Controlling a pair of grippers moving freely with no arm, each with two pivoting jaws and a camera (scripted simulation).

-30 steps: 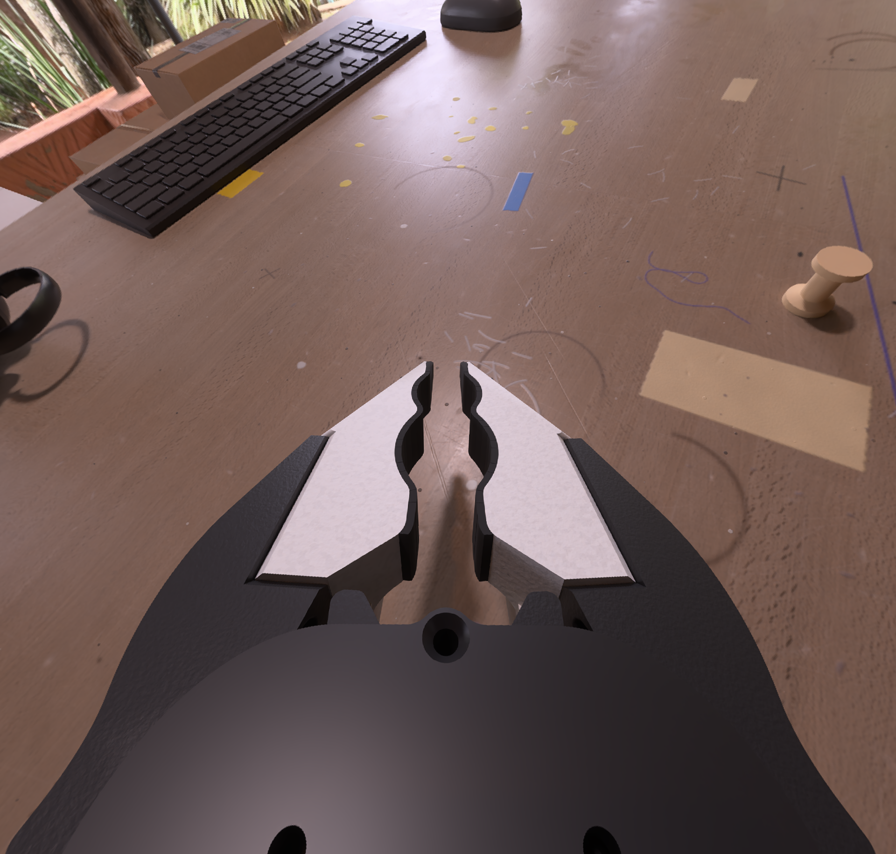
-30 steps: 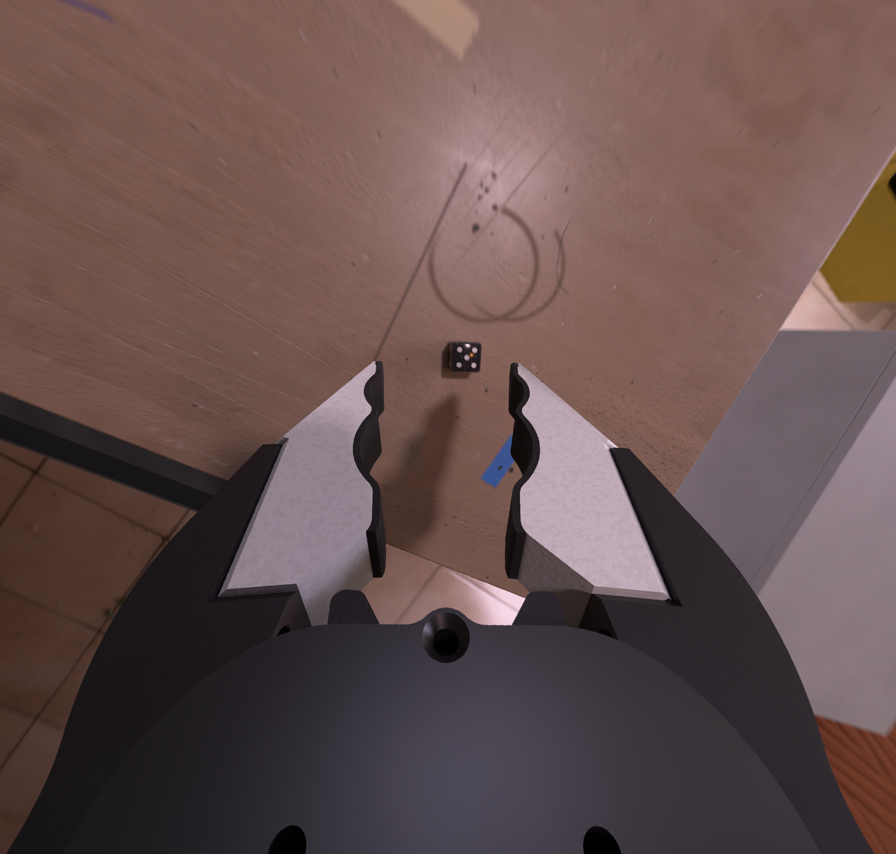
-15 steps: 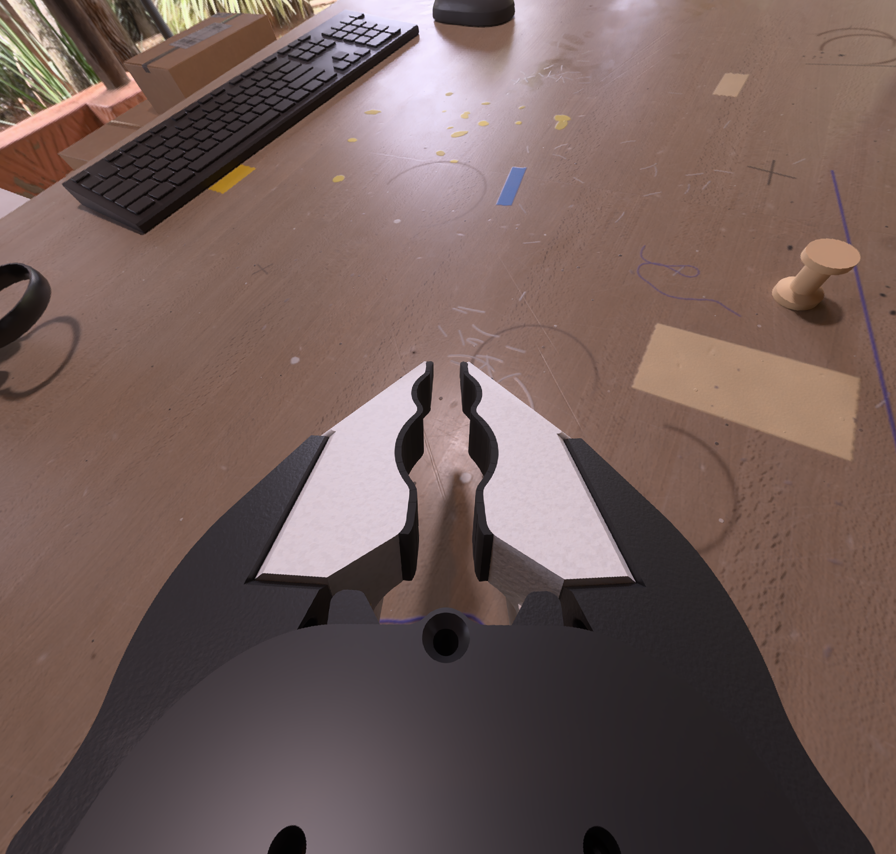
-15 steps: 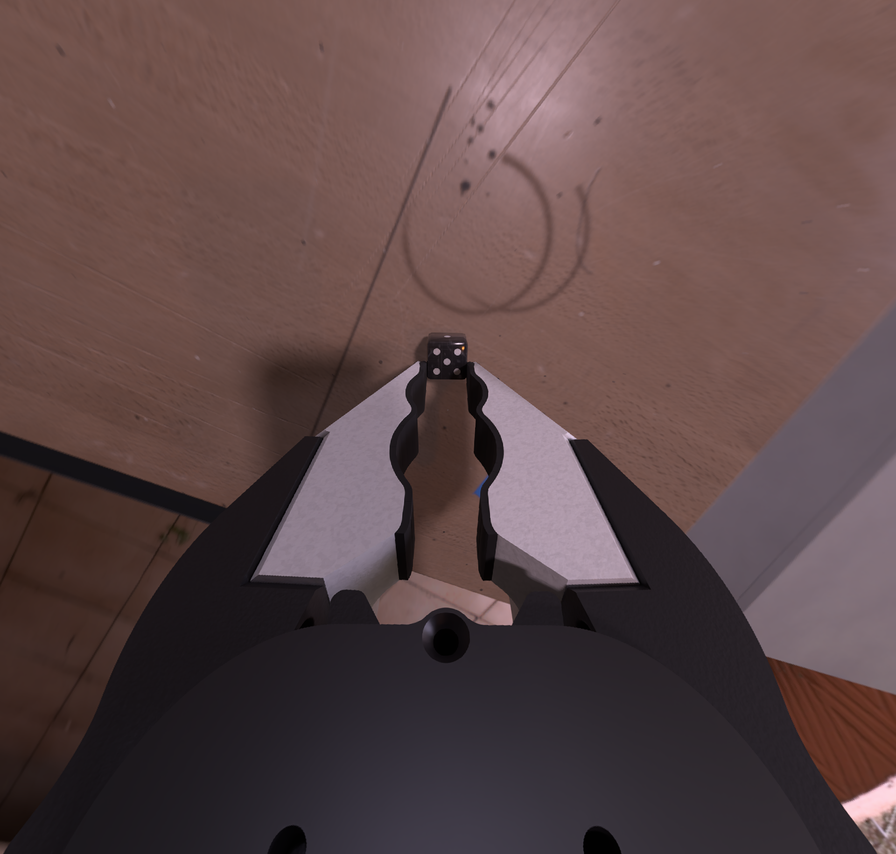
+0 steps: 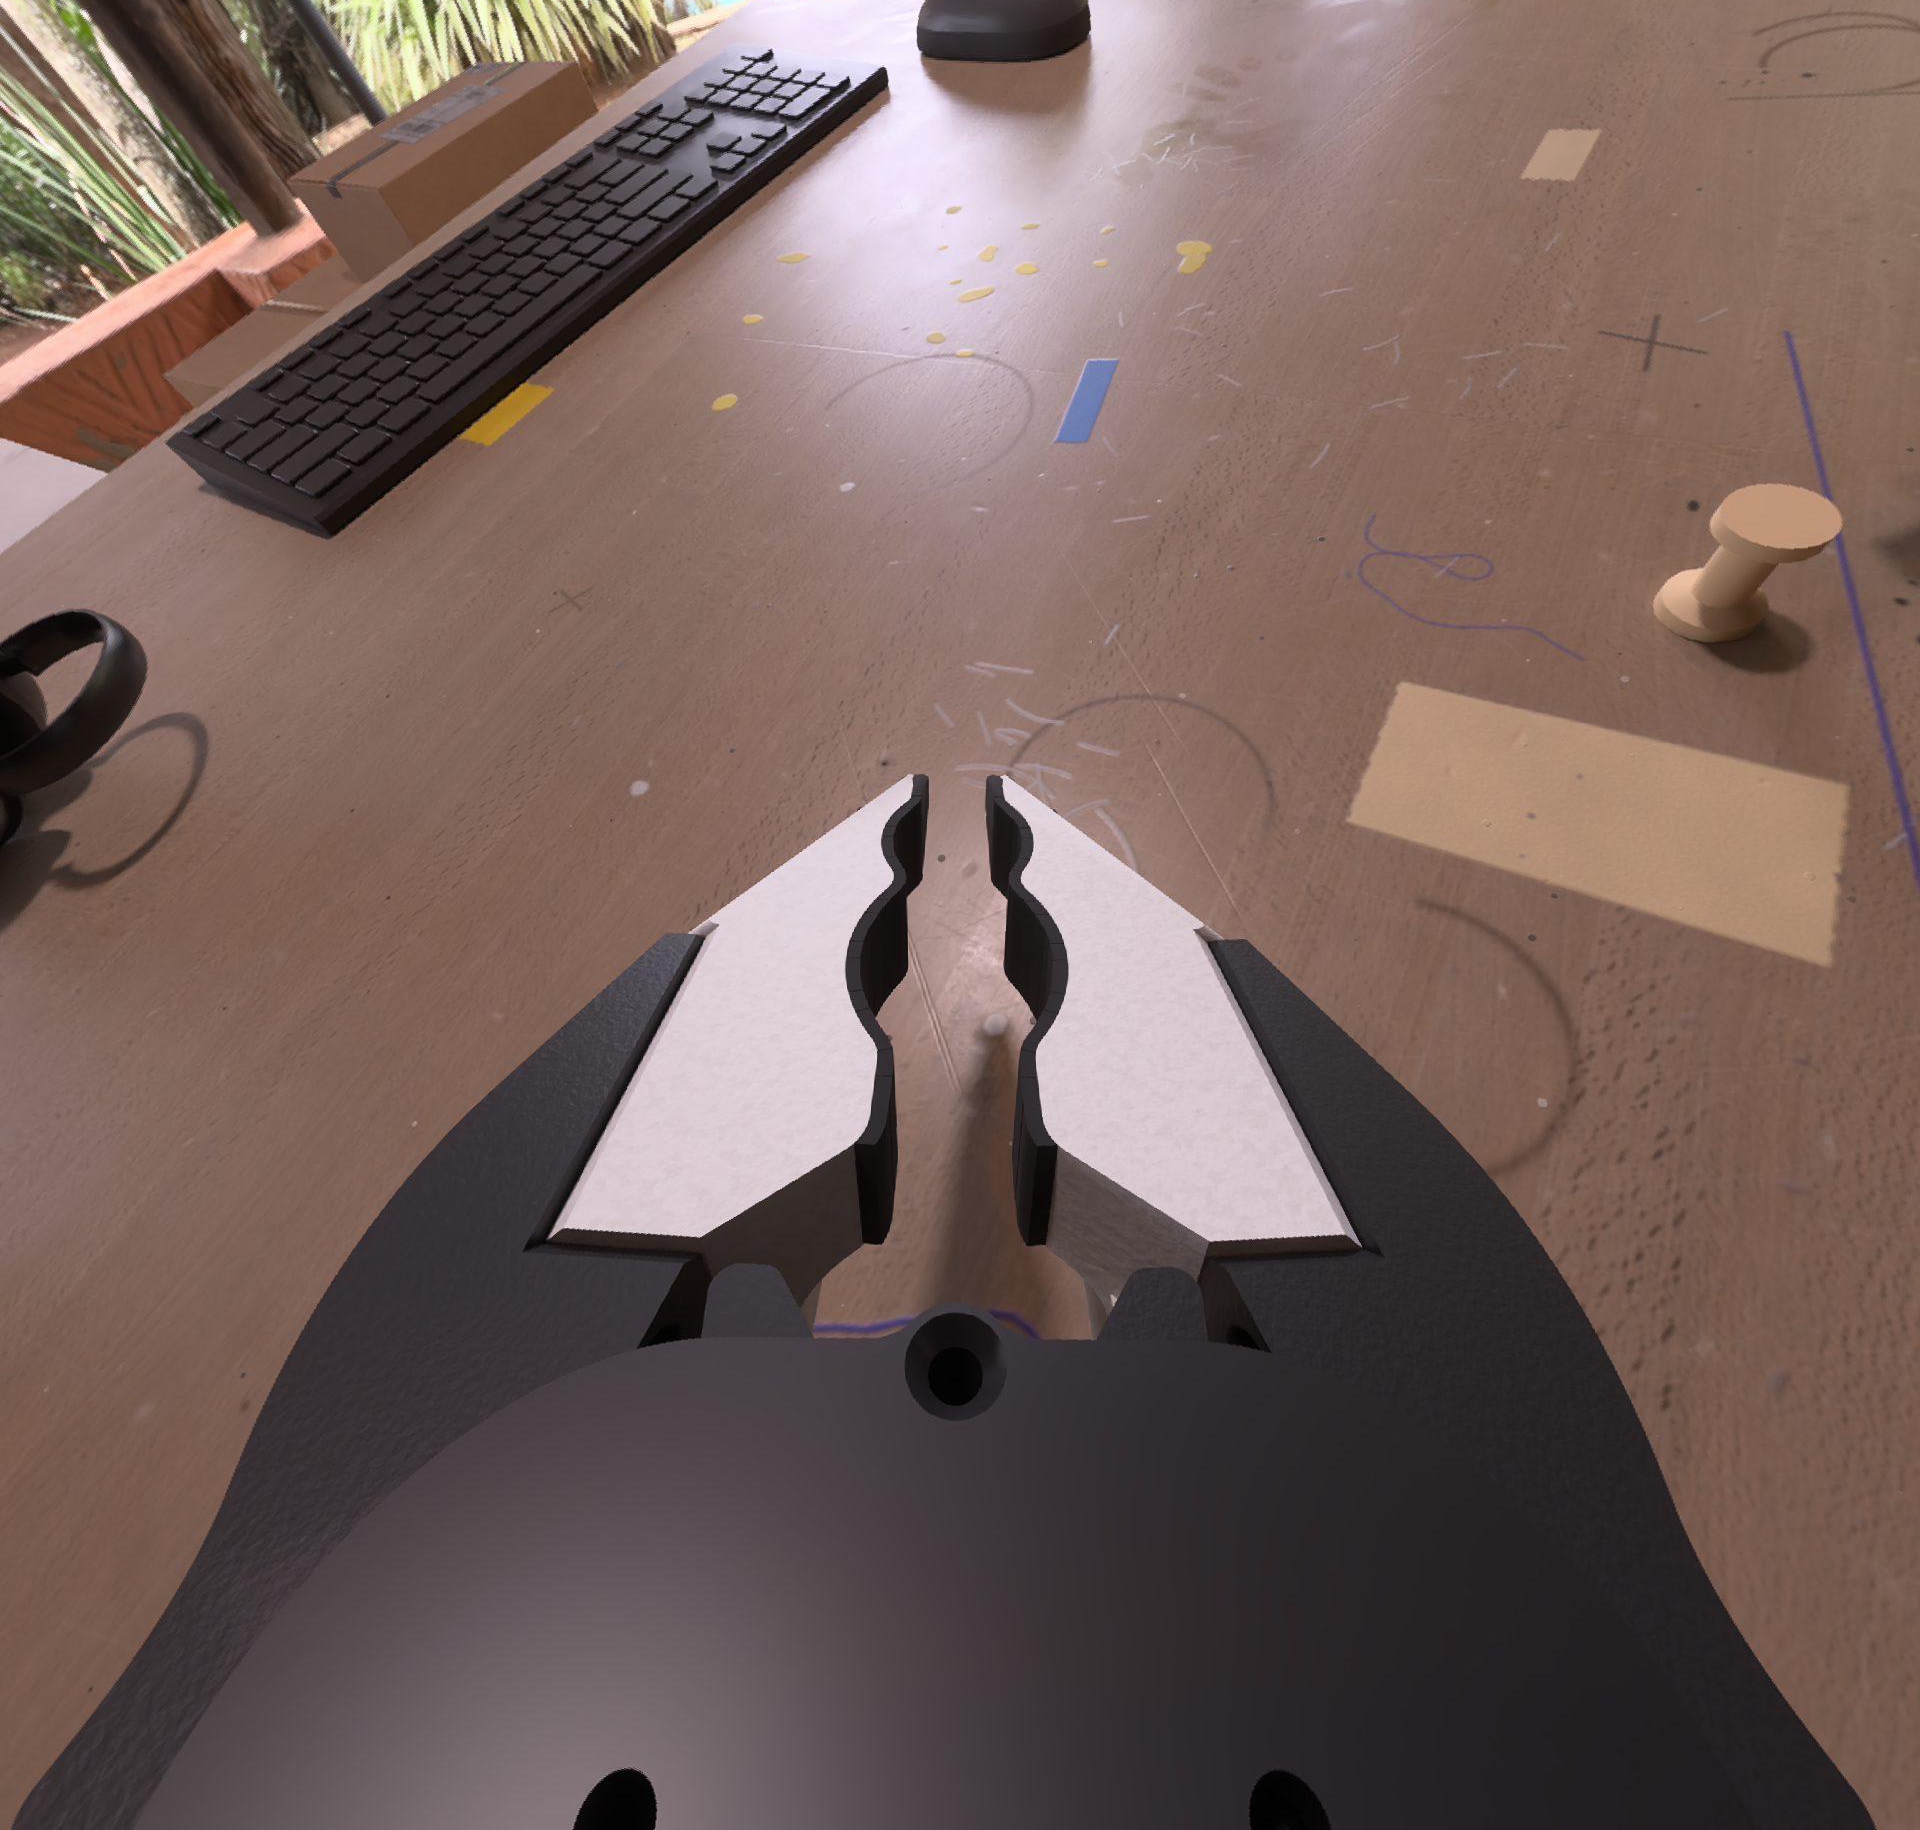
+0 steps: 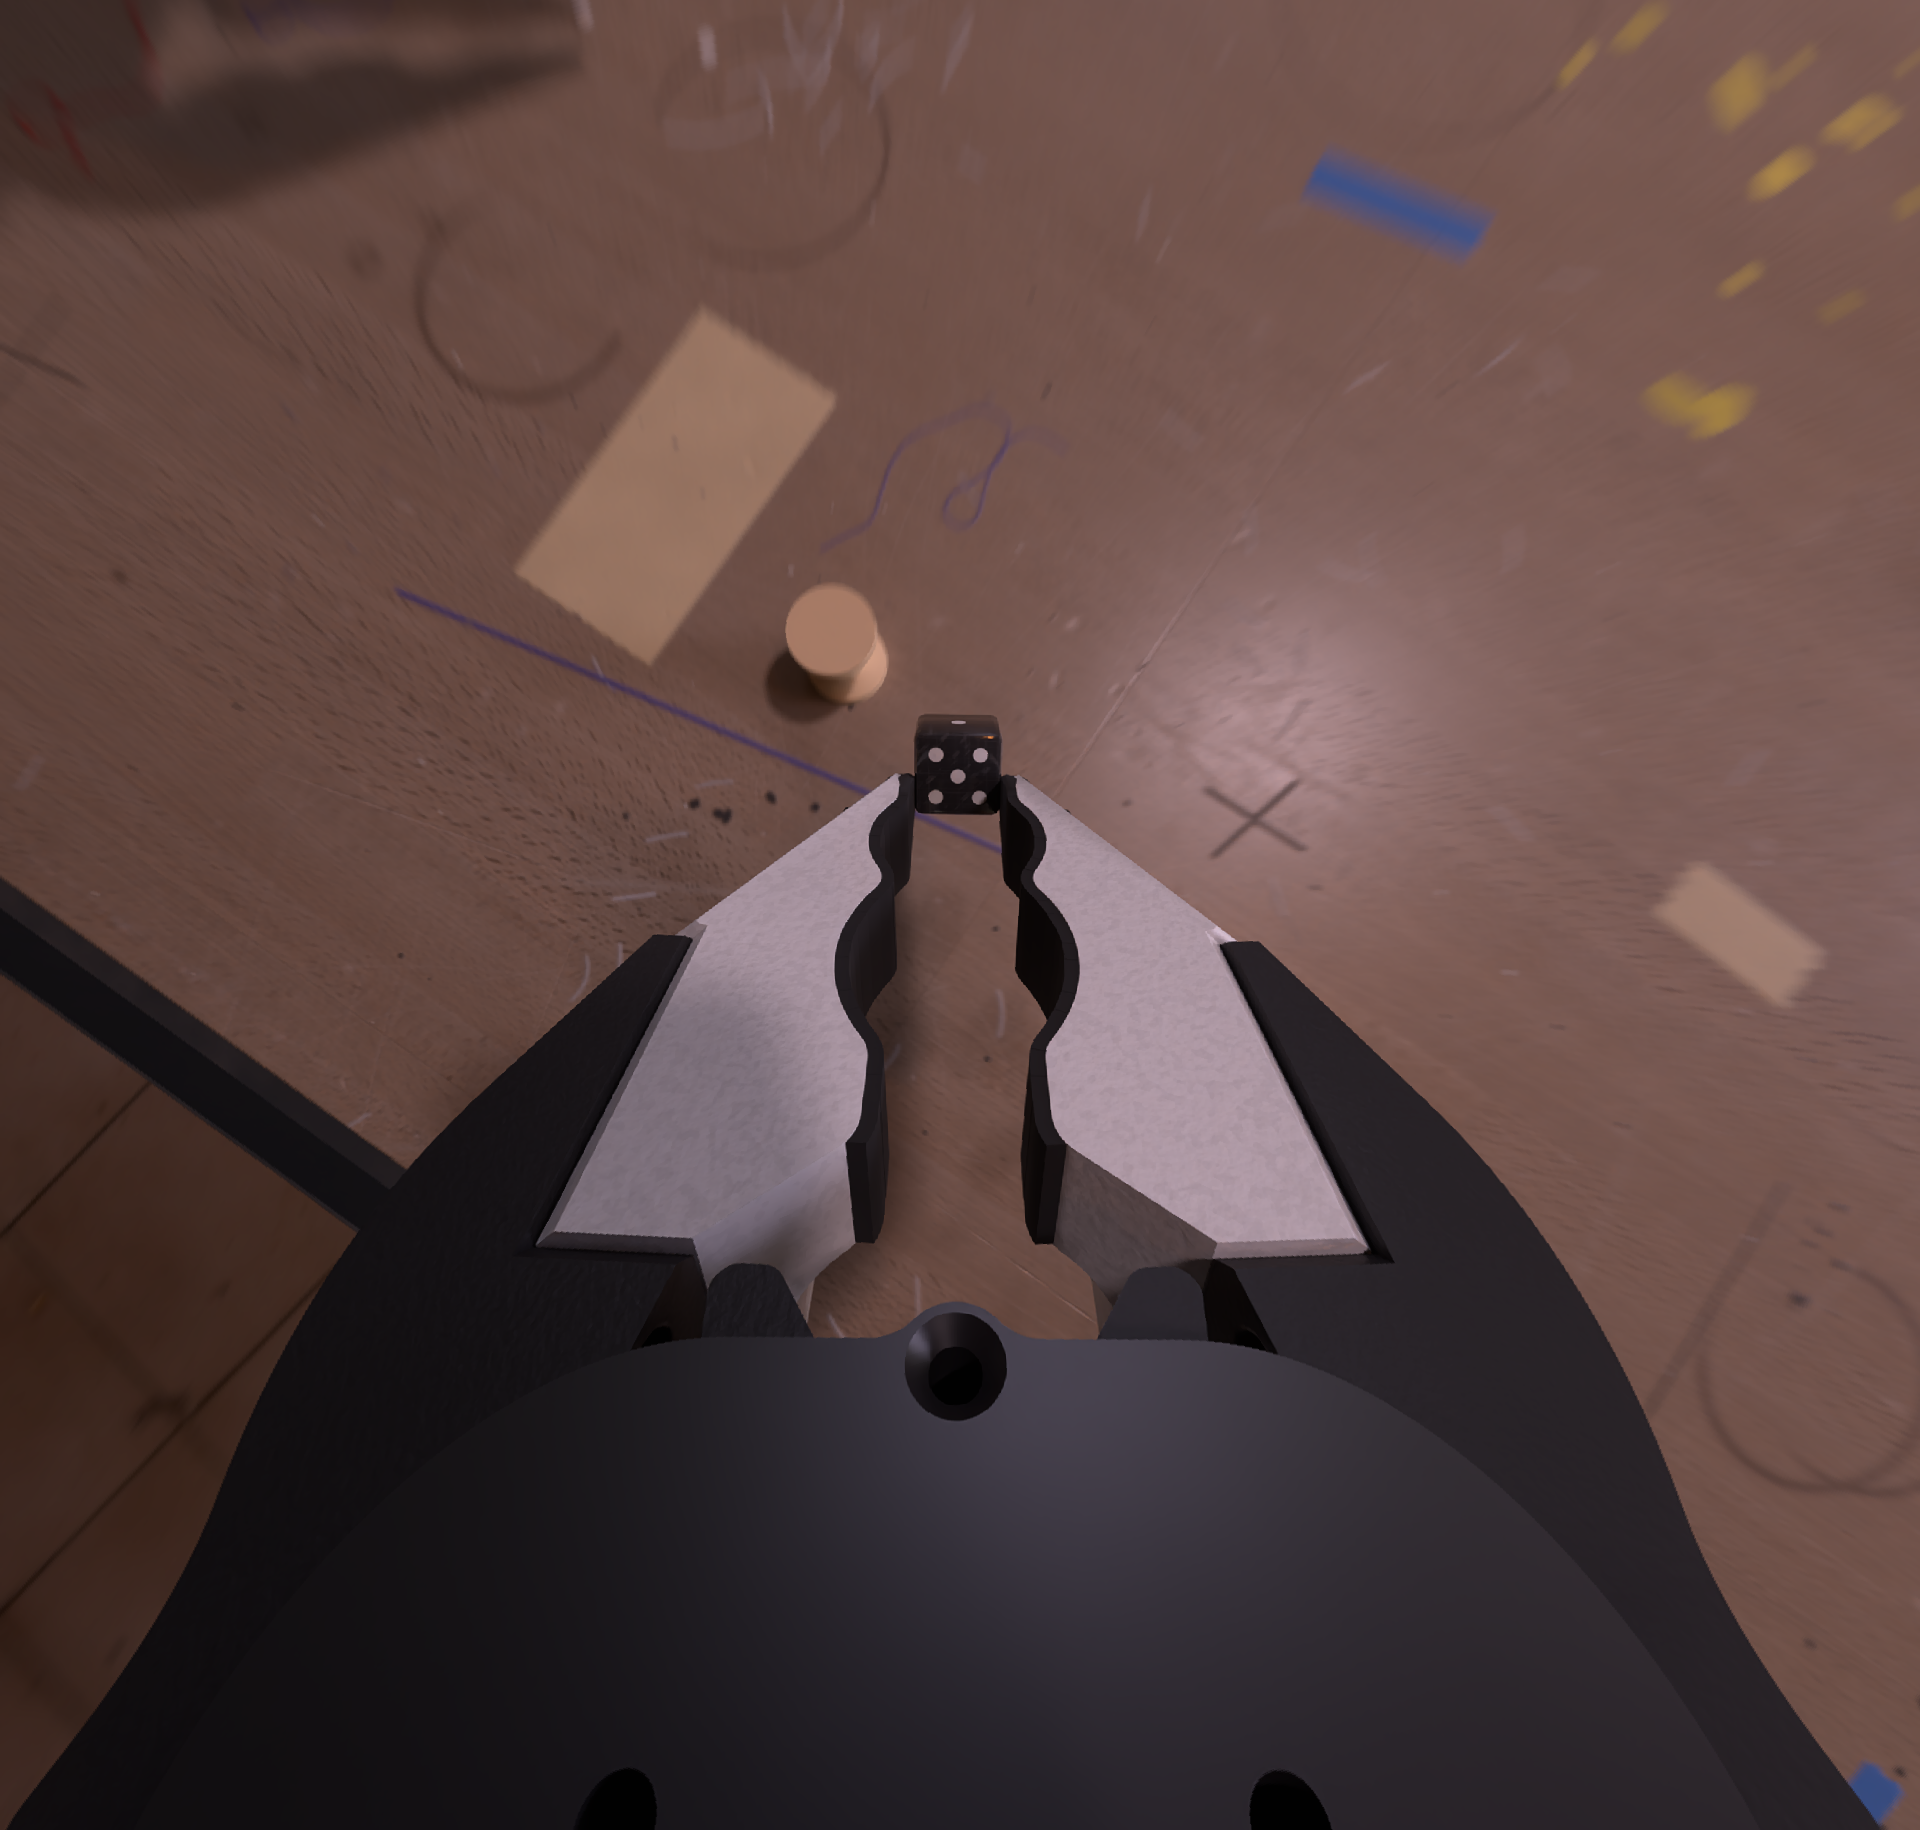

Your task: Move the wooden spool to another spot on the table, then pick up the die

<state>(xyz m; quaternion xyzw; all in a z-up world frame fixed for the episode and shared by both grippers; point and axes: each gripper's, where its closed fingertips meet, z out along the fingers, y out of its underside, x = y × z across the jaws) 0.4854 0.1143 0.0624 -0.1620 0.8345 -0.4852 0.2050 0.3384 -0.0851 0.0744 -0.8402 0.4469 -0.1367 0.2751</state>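
Observation:
The wooden spool [image 5: 1730, 575] stands upright on the brown table [image 5: 727, 637] at the right of the left wrist view. It also shows in the right wrist view [image 6: 836, 642], just beyond the die. My right gripper [image 6: 956, 793] is shut on the black die [image 6: 956, 767] with white pips, held at the fingertips well above the table. My left gripper [image 5: 956, 788] is shut and empty, low over the table's middle, far left of the spool.
A black keyboard [image 5: 520, 294] lies at the far left, a black mouse [image 5: 1003, 9] behind it, a cardboard box [image 5: 447, 154] beyond the edge. A black ring-shaped object [image 5: 62, 700] sits at the left. The table's near edge [image 6: 187, 1053] runs lower left in the right wrist view.
My right gripper closed on the die, then lifted it and swung toward the table's middle, bringing the spool into view. The left gripper stayed shut and only drifted a little.

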